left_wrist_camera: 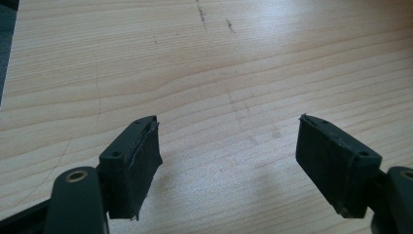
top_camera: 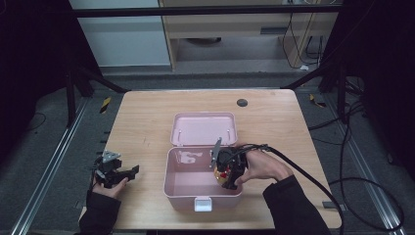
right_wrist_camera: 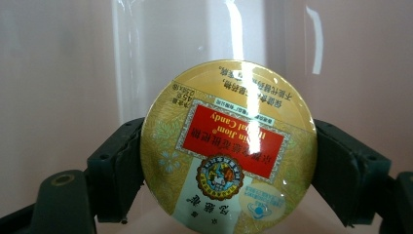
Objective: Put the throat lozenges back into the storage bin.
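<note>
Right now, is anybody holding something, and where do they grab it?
The right gripper pinches the round candy tin by its two opposite rims. The left gripper holds nothing.

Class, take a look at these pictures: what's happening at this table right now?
A person works at a wooden table with a gripper in each hand. The right gripper is shut on a round gold candy tin with a red label, held by its edges inside the open pink box, whose lid stands tilted back. The tin seems to be on its way into the box. The left gripper rests open near the table's left edge, with nothing between its jaws.
</note>
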Available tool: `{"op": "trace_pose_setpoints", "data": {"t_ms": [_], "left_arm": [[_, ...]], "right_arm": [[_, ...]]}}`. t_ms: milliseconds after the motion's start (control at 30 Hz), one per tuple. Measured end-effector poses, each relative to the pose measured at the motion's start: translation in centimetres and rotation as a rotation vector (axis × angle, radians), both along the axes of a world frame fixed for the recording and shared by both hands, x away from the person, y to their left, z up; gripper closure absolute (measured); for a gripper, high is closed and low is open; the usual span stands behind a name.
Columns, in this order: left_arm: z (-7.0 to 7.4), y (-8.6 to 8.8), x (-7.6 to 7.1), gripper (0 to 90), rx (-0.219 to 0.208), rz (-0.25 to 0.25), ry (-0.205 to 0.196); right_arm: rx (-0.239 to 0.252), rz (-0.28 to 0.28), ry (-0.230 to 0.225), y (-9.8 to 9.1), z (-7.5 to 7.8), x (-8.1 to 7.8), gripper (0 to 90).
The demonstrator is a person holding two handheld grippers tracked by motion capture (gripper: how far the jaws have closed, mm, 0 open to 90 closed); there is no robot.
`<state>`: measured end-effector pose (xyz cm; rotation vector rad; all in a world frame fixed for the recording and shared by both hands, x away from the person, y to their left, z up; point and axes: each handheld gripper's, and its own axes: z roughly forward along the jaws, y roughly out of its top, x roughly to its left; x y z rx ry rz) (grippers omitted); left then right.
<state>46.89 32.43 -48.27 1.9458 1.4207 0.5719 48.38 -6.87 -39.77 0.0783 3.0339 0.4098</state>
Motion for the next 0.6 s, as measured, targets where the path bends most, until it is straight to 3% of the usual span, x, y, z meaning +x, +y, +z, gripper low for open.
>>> {"op": "trace_pose_setpoints", "data": {"t_ms": [233, 600], "left_arm": [[0.0, -0.02, 0.01, 23.3, 0.001, -0.002, 0.002], [-0.01, -0.02, 0.01, 23.3, 0.001, -0.003, 0.003]], "right_arm": [[-0.032, -0.004, 0.01, 0.11, -0.35, 0.07, 20.4], [-0.03, -0.009, 0.003, 0.07, -0.29, 0.1, 19.6]]}}
